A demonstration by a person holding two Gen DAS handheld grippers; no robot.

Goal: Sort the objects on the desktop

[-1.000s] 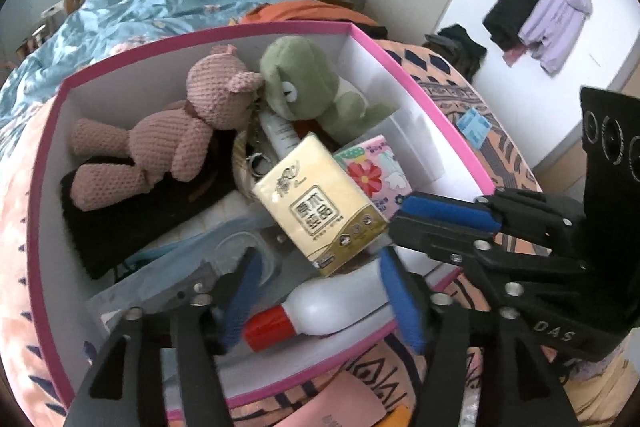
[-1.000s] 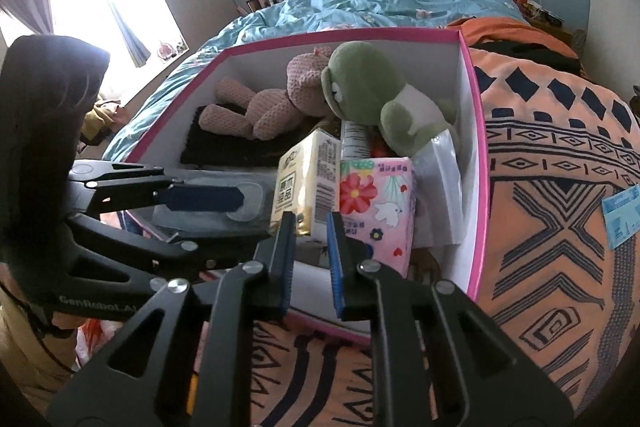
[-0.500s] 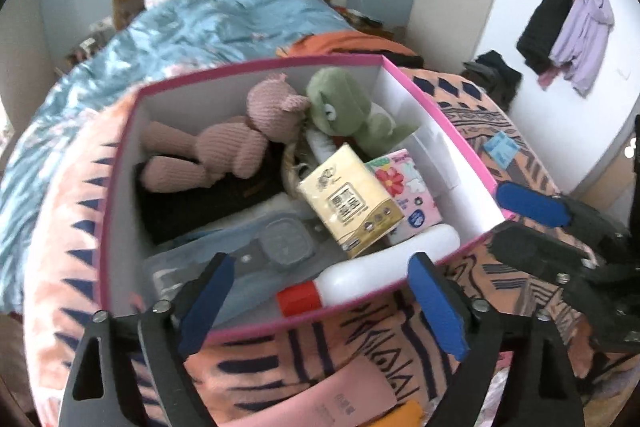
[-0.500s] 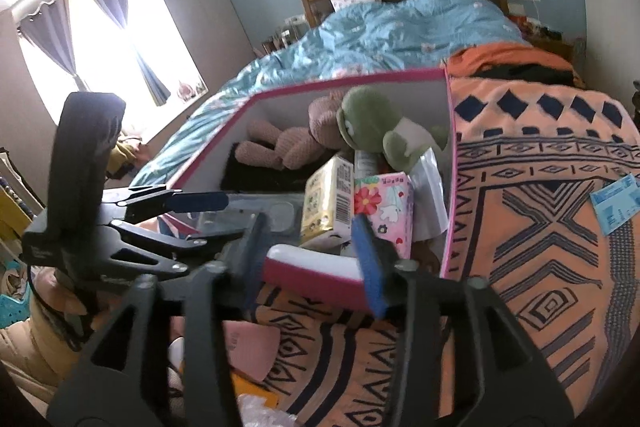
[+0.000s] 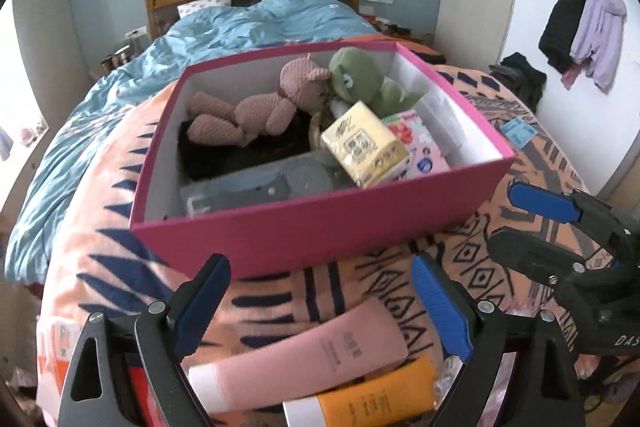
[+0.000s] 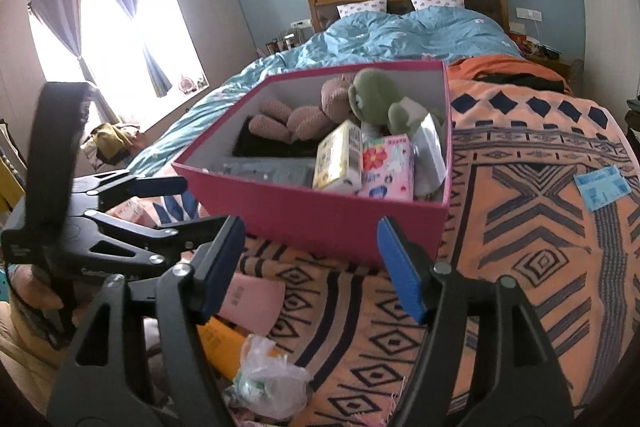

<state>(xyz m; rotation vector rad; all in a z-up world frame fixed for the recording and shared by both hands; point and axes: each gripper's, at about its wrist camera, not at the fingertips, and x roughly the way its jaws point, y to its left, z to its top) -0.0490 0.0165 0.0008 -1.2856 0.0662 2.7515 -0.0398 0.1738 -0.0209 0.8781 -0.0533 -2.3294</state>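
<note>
1. Box (image 5: pixel 320 239) on blanket (image 5: pixel 100 267), just beyond both grippers. Holds bear (image 5: pixel 256 111), frog (image 5: pixel 360 79), yellow pack (image 5: pixel 364 147) and floral pack (image 5: pixel 416 143), crowded toward its far and right sides.
2. White bottle, a second ago between the left fingers over the near edge, now out of sight. Probably dropped inside and hidden behind the near wall.
3. Left gripper (image 5: pixel 318 279): fingers wide apart, nothing held, drawn back from above the box to just short of its near wall.
4. Right gripper (image 6: pixel 310 231): fingers together a second ago, now spread and empty, also backed off toward the near corner.
5. Meaning for the task: one item apparently filed, both tools free for the next pick.
6. Still outside: pink tube (image 5: pixel 304 359) and orange tube (image 5: pixel 368 395), touching side by side just under the left gripper; crumpled bag (image 6: pixel 268 383) beside the right gripper; blue card (image 6: pixel 602 187) well apart to the right.
7. Likely next: pink tube, nearest the left fingers. Smooth and rounded, so best gripped squarely across the body.
</note>
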